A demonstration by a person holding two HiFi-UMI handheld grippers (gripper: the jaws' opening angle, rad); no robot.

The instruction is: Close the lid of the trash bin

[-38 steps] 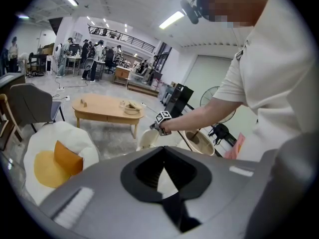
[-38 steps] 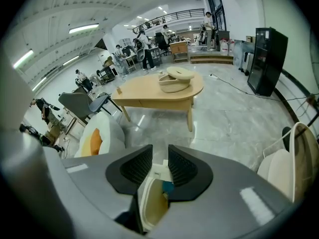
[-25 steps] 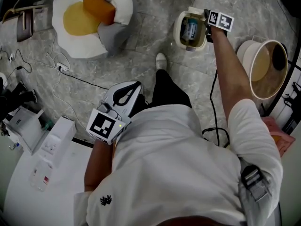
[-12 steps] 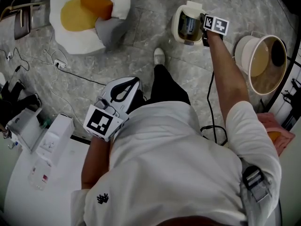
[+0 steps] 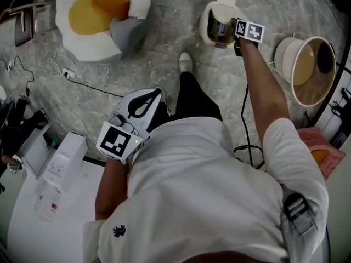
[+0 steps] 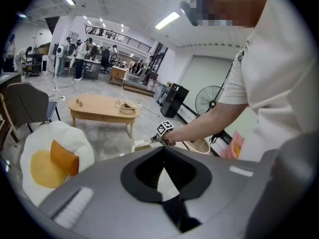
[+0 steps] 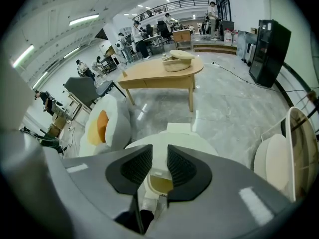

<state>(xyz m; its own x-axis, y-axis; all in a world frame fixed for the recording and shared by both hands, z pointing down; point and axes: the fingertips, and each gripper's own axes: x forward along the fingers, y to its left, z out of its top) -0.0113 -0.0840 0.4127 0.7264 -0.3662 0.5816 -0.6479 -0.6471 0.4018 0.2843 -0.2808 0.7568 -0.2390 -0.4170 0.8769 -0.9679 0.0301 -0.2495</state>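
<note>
Right tongs [image 7: 159, 153] were clamped on trash bin lid [image 7: 175, 137]; left tongs [image 6: 163, 149] shut, empty. Shallow bite: lid could be dropped.

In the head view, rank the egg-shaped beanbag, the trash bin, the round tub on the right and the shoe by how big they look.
Largest to smallest:
1. beanbag
2. round tub
3. trash bin
4. shoe
All four are down on the floor, so nearness hardly skews the order.
</note>
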